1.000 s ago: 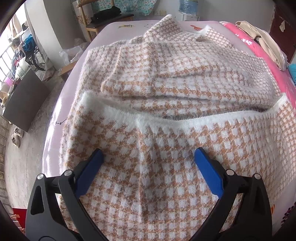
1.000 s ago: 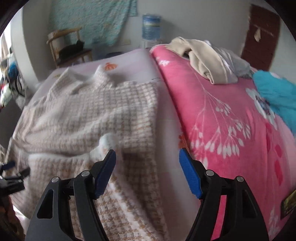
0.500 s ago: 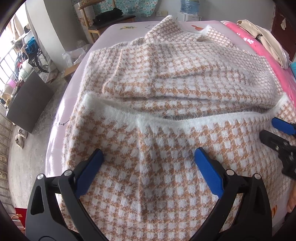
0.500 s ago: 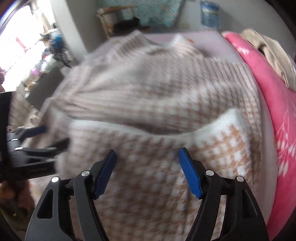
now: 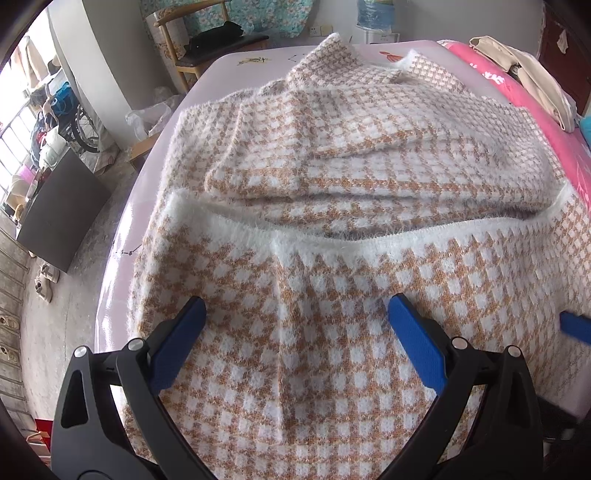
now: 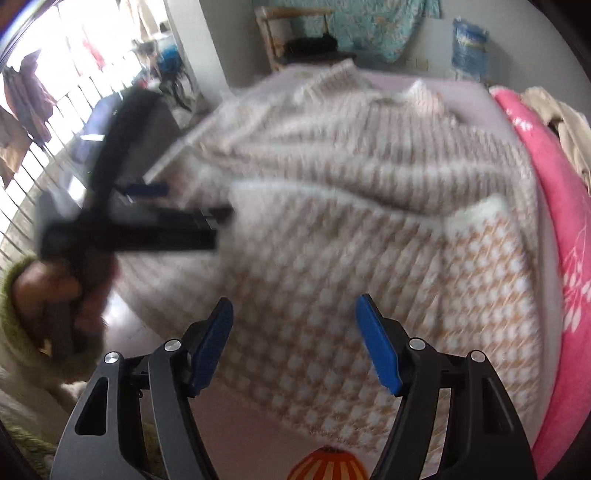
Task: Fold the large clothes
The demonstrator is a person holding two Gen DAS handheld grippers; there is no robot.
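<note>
A fuzzy orange-and-white checked sweater (image 5: 351,177) lies on a pale lilac bed sheet (image 5: 229,66), its lower part folded up so the white hem (image 5: 332,236) runs across the middle. My left gripper (image 5: 295,325) is open and empty just above the folded part. My right gripper (image 6: 293,328) is open and empty over the sweater's near edge (image 6: 351,295); this view is blurred. One blue fingertip of the right gripper (image 5: 574,326) shows at the left wrist view's right edge. The left gripper, held in a hand, shows in the right wrist view (image 6: 147,206).
A pink floral blanket (image 5: 517,96) covers the bed's right side, with beige clothes (image 5: 524,74) on it. A wooden chair (image 5: 207,48) and a water bottle (image 5: 373,14) stand beyond the bed. A dark box (image 5: 59,214) and shoes are on the floor at left.
My right gripper has swung left from the pink blanket side and pulled back toward the sweater's near edge. My left gripper has barely moved. Both stay open.
</note>
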